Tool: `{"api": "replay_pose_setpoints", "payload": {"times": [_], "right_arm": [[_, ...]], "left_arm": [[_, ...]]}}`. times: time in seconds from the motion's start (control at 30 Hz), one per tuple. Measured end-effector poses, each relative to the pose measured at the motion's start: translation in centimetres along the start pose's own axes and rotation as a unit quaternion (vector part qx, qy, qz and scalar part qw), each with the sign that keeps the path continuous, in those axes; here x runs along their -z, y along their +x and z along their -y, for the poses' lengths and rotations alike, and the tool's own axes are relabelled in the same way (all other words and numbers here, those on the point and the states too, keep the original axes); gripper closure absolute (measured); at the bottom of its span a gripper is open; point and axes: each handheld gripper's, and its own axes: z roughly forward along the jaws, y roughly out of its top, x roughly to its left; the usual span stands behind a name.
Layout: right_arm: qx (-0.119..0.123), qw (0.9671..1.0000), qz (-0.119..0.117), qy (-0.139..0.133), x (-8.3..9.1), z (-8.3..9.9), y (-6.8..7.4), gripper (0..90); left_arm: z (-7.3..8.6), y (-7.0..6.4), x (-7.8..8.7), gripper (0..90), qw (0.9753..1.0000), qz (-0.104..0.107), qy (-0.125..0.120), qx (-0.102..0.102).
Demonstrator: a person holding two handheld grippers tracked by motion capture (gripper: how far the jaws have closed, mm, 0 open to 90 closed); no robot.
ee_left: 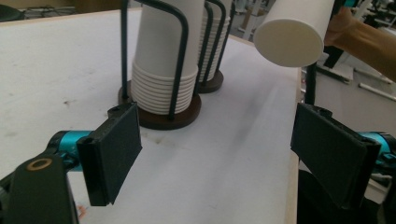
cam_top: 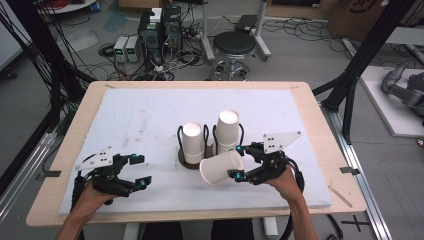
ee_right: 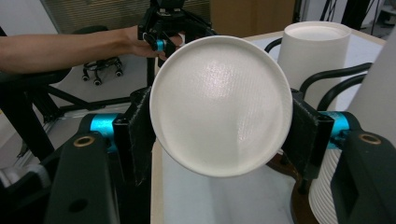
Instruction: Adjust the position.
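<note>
High view: two stacks of white paper cups, each in a black wire holder on a round dark base, at the middle of a white mat on a wooden table. Left stack shorter, right stack taller. One loose cup just near of the stacks, lying sideways, gripped by the right gripper. Left gripper at the near left, well apart from the cups, open mat all around it.

Left gripper view: jaws spread wide, nothing between them, bare mat ahead; both stacks beyond, loose cup at upper right.

Right gripper view: jaws closed on the sides of the loose cup, its round bottom facing the camera; stacks just beside it at right.
</note>
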Motion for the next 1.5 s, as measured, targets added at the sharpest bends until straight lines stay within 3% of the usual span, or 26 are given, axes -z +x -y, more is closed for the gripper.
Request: {"api": "replay_pose_setpoints", "payload": {"times": [0.6,0.97,1.13,1.43,1.5], "right_arm": [[0.0,0.9996,-0.026,-0.006,-2.3,-0.6,0.1,34.8],[-0.001,0.9991,-0.039,-0.014,-3.3,-0.9,0.3,34.8],[0.001,0.9989,-0.042,-0.021,-3.7,-1.0,0.3,34.8],[-0.002,0.9983,-0.052,-0.024,-4.5,-1.1,0.5,34.8],[-0.002,0.9982,-0.054,-0.023,-4.7,-1.1,0.5,34.8]], "left_arm": [[-1.2,-0.5,-1.9,15.6,0.9979,0.062,-0.003,-0.018],[-2.8,-1.5,-3.8,15.6,0.9914,0.126,-0.009,-0.031],[-3.3,-1.9,-5.1,15.6,0.9887,0.144,-0.006,-0.042],[-4.0,-2.6,-7.1,14.3,0.9817,0.183,-0.021,-0.048],[-4.0,-2.7,-7.4,11.9,0.9812,0.185,-0.026,-0.05]]}}
